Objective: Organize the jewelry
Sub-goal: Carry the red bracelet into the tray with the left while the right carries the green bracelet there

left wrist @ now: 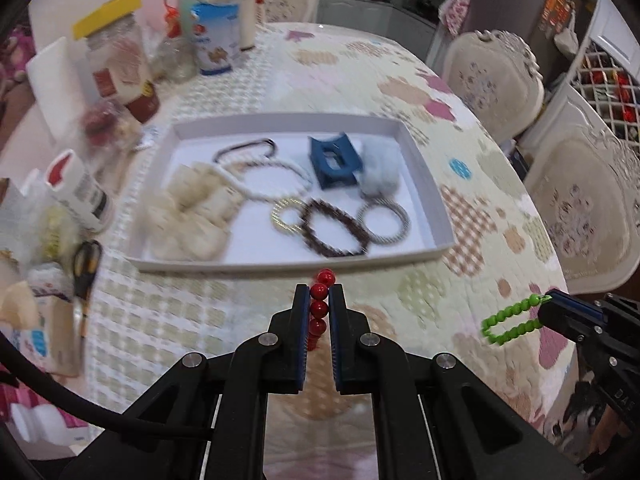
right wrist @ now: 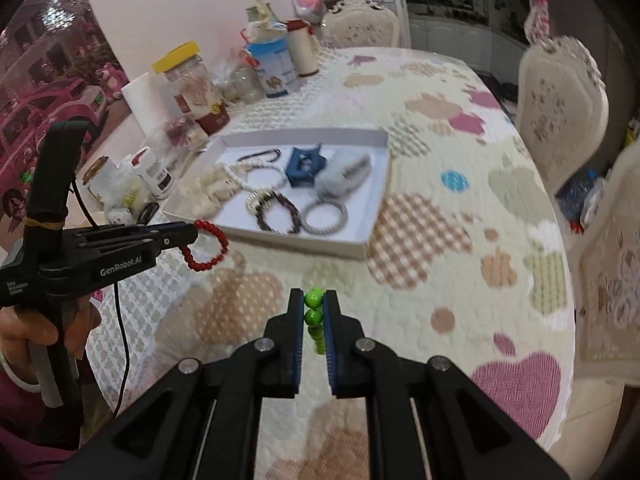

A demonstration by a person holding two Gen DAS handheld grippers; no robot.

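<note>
Two black grippers, left (left wrist: 319, 300) pinching red beads (left wrist: 320, 305), right (right wrist: 313, 307) pinching green beads (right wrist: 312, 307), are hovering over the patchwork-quilted table (left wrist: 460, 216) among cream chairs (left wrist: 494, 80).

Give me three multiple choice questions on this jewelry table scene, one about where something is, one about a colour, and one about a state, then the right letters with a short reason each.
1. Where does the blue hair claw lie?
A. inside the white tray
B. on the tablecloth beside the tray
C. on a chair

2. What colour is the bead bracelet in the right gripper?
A. red
B. green
C. white

3. How is the red bead bracelet at this moment?
A. lying in the tray
B. lying loose on the cloth
C. pinched in the left gripper, clear of the table

Answers:
1 A, the claw sits within the tray walls, next to a grey fluffy piece.
2 B, green beads show between its fingers.
3 C, the red loop hangs from the closed fingers in the right wrist view.
</note>
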